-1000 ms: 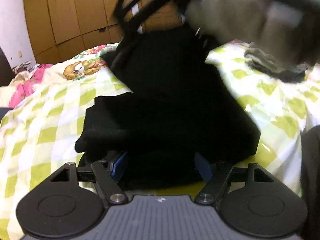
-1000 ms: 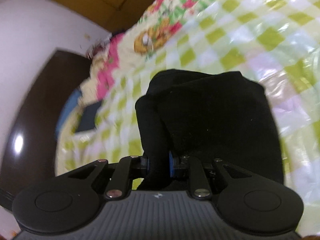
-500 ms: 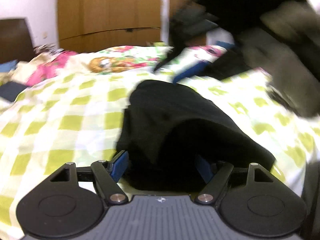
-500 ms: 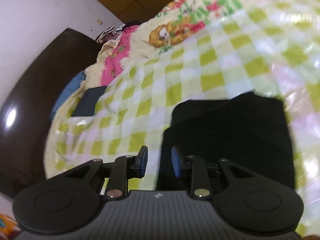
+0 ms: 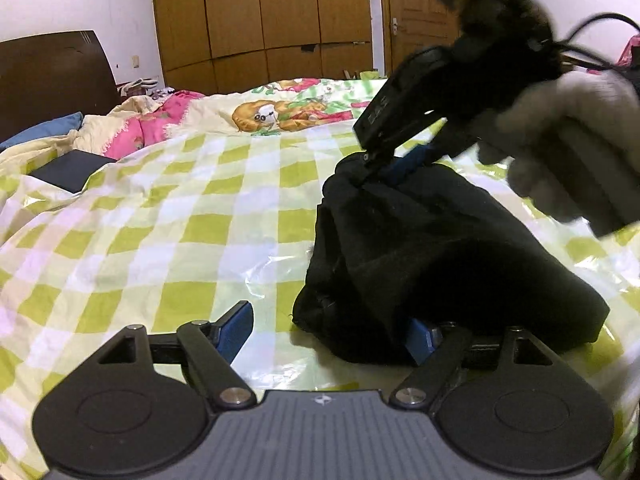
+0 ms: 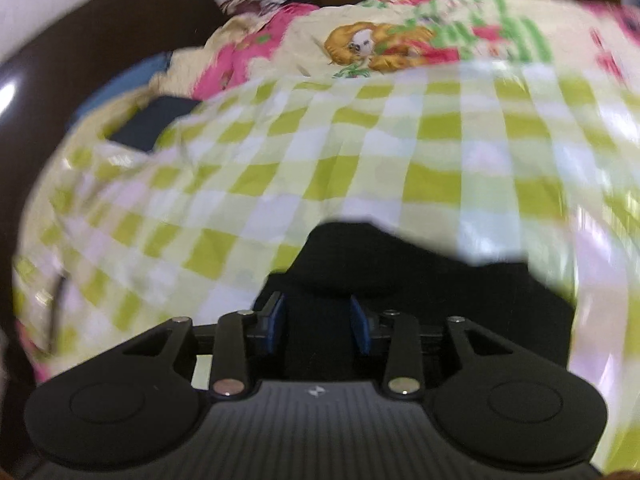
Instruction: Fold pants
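The black pants (image 5: 432, 256) lie folded in a thick bundle on the green-checked bedspread (image 5: 168, 232). My left gripper (image 5: 332, 332) is open at the bundle's near edge; its right finger is under the cloth and its left finger stands free beside it. My right gripper (image 5: 384, 168) shows in the left wrist view, held by a gloved hand, its tips at the bundle's far top edge. In the right wrist view the right gripper (image 6: 320, 320) is open with black pants (image 6: 420, 280) between and beyond its blue pads.
A cartoon-print quilt (image 5: 280, 116) and pink bedding (image 5: 160, 128) lie at the far side. A dark flat object (image 5: 68, 168) rests at the left. A dark headboard (image 5: 52, 76) and wooden wardrobe (image 5: 260, 12) stand behind the bed.
My right gripper let go of the pants fold and opened wider, staying over the bundle's far edge. My left gripper shifted left, so the bundle now sits at its right finger.
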`<control>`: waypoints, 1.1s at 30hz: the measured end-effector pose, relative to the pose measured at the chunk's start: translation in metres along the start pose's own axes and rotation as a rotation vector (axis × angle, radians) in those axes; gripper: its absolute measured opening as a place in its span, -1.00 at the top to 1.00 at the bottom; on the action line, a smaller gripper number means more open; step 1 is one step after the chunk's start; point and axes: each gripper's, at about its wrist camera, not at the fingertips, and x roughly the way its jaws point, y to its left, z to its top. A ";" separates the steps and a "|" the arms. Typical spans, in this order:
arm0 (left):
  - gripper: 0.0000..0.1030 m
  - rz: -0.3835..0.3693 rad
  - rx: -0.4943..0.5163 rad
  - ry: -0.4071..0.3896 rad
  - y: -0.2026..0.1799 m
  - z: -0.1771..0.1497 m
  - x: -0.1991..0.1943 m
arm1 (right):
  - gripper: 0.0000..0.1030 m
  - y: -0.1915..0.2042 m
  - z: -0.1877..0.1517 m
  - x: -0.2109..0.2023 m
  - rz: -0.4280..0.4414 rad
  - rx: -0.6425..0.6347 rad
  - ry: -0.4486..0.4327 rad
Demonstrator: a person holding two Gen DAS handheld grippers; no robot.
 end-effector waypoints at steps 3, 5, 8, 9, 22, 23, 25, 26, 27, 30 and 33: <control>-0.83 -0.012 0.012 0.016 0.004 -0.002 0.003 | 0.34 -0.002 0.010 0.006 0.009 -0.043 0.008; -0.83 -0.024 0.023 0.017 0.006 -0.004 0.002 | 0.33 -0.002 0.015 0.001 0.078 -0.100 0.023; -0.83 -0.035 0.025 0.019 0.006 -0.002 0.004 | 0.25 0.001 0.021 0.001 0.217 -0.198 0.093; -0.84 -0.035 0.033 0.016 0.005 -0.001 0.006 | 0.21 0.003 0.021 0.004 0.223 -0.238 0.100; -0.85 0.040 0.133 -0.082 0.004 0.014 0.003 | 0.97 -0.024 0.028 -0.002 0.144 -0.169 0.089; -0.85 0.040 0.137 -0.091 0.004 0.015 0.003 | 0.97 -0.025 0.030 -0.009 0.148 -0.157 0.072; -0.85 0.038 0.130 -0.095 0.005 0.016 0.005 | 0.97 -0.027 0.033 -0.024 0.155 -0.142 0.032; -0.85 0.041 0.127 -0.089 0.006 0.017 0.008 | 0.97 -0.029 0.035 -0.027 0.160 -0.131 0.028; -0.86 0.045 0.123 -0.082 0.007 0.017 0.011 | 0.97 -0.031 0.036 -0.027 0.164 -0.124 0.030; -0.86 0.036 0.092 -0.064 0.011 0.013 0.016 | 0.92 -0.034 0.037 -0.016 0.191 -0.117 0.053; -0.86 0.037 0.094 -0.064 0.010 0.009 0.014 | 0.79 -0.036 0.040 -0.003 0.217 -0.139 0.077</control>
